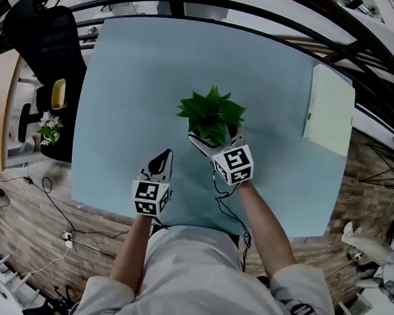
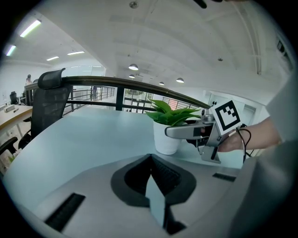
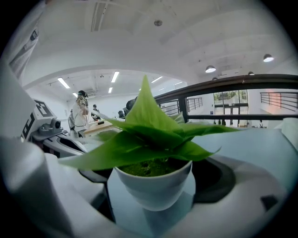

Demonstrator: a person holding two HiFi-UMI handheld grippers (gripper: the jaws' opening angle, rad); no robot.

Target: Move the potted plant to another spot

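Right tongs (image 1: 210, 142) reach forward around the potted plant (image 1: 212, 114). One arm passes on each side of the white pot (image 2: 166, 137), just under its rim, and the pads look to be pinching its wall. The pot's base seems to sit on the counter (image 1: 135, 82), or barely off it; I cannot tell which. Left tongs (image 1: 161, 160) are pressed together with nothing between them, hanging low over the counter, back and to the left of the right tongs and well clear of the plant.

The pot is smooth and is held at only two points, so the likely trouble is that it swivels between the pads. A quick lift or a turn of the wrist could tip it and spill soil. A loose pinch could let it slide out. The leaves (image 3: 149, 135) spread over both arms and could get bent.
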